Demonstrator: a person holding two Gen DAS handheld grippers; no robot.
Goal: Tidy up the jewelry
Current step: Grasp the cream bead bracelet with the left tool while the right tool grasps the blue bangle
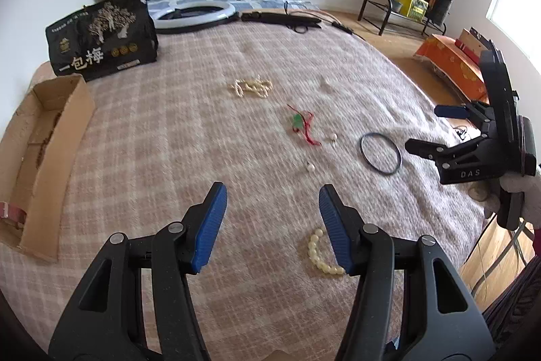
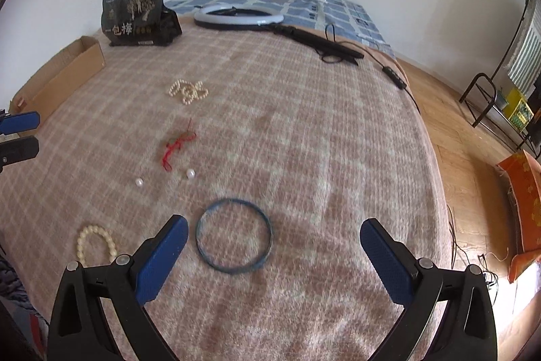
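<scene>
Pink-and-cream plaid blanket point(image 2: 304, 131), dark blue bangle point(image 2: 234, 235), cream bead bracelet point(image 2: 94, 242), red cord point(image 2: 174, 148), brown cardboard box point(image 1: 44, 154).

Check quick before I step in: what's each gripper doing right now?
Left gripper: open, holding nothing.
Right gripper: open, holding nothing.

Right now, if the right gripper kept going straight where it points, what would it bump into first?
Probably the blue bangle, lying flat on the blanket just ahead of the right gripper, nearer its left finger. Depth is hard to judge.
</scene>
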